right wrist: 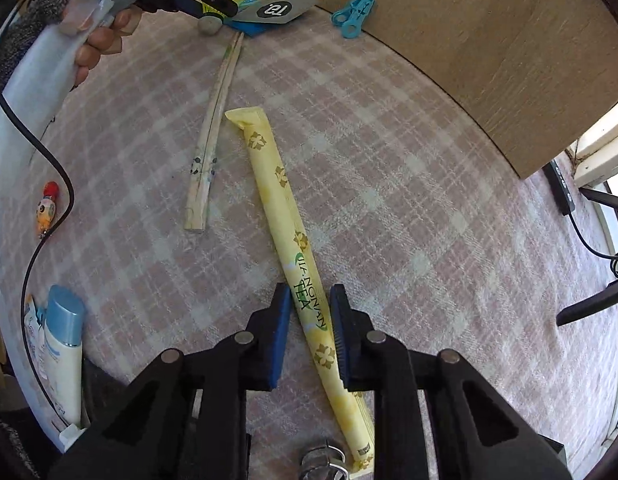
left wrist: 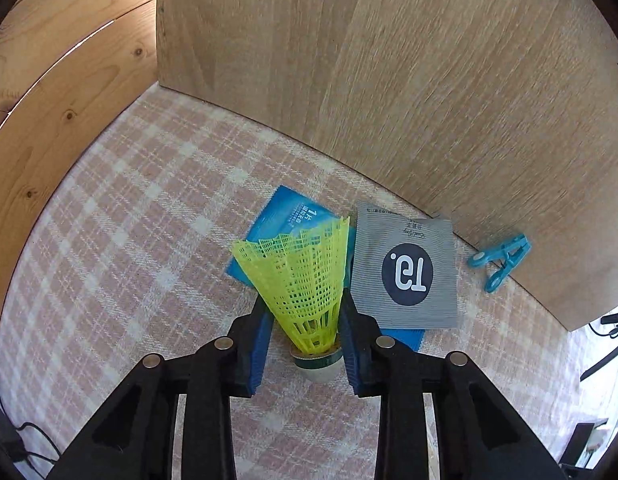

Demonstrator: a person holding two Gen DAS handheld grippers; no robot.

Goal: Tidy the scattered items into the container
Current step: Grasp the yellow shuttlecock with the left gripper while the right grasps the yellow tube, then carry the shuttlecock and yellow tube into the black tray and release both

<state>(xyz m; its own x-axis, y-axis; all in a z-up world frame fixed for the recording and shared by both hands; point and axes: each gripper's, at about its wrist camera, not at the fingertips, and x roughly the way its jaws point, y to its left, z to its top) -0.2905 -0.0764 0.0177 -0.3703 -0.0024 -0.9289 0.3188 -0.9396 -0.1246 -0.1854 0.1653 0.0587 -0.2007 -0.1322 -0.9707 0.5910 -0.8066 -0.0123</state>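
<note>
On a pink plaid surface, the left gripper (left wrist: 305,344) has its jaws clamped on a yellow shuttlecock (left wrist: 305,280) low on its springy, featherlight skirt near the back panel. The right gripper (right wrist: 309,332) has its jaws narrowly apart around a soft, slippery yellow tea sachet (right wrist: 293,248) mid-surface; best pinched mid-length.
</note>
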